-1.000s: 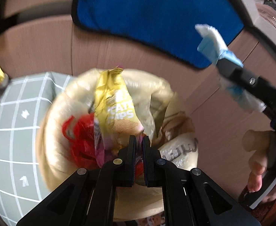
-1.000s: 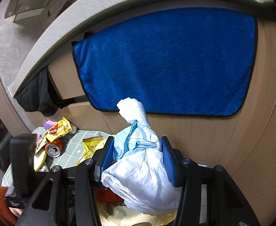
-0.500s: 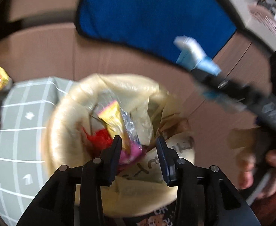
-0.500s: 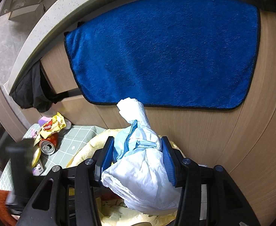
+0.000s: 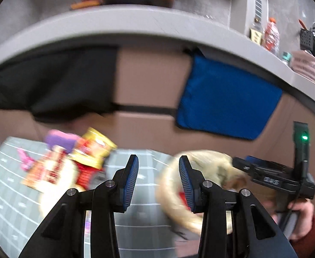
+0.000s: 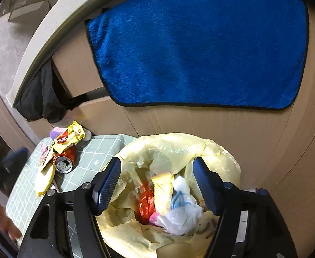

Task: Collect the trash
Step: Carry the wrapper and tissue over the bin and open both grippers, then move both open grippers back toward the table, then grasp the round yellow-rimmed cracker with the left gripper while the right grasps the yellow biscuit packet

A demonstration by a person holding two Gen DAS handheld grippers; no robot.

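Yellow plastic bin liner (image 6: 178, 148) already holds a crumpled white-blue plastic bag (image 6: 183, 210) and wrappers; right gripper (image 6: 157, 182) jaws opening, empty. Left gripper (image 5: 158, 178) released, empty. Beside the liner, a pile of snack wrappers (image 6: 68, 138) and a drinks can (image 6: 63, 164) remain.

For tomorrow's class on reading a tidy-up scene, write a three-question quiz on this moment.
1. True or false: the white plastic bag lies inside the bin bag.
2. What is between the fingers of the left gripper? A) a wrapper B) nothing C) a can
3. Name the metal item lying on the checked mat beside the pile of wrappers.

Key
1. True: it lies among the rubbish, under the right gripper, whose fingers are opening with nothing between them.
2. B.
3. A drink can.
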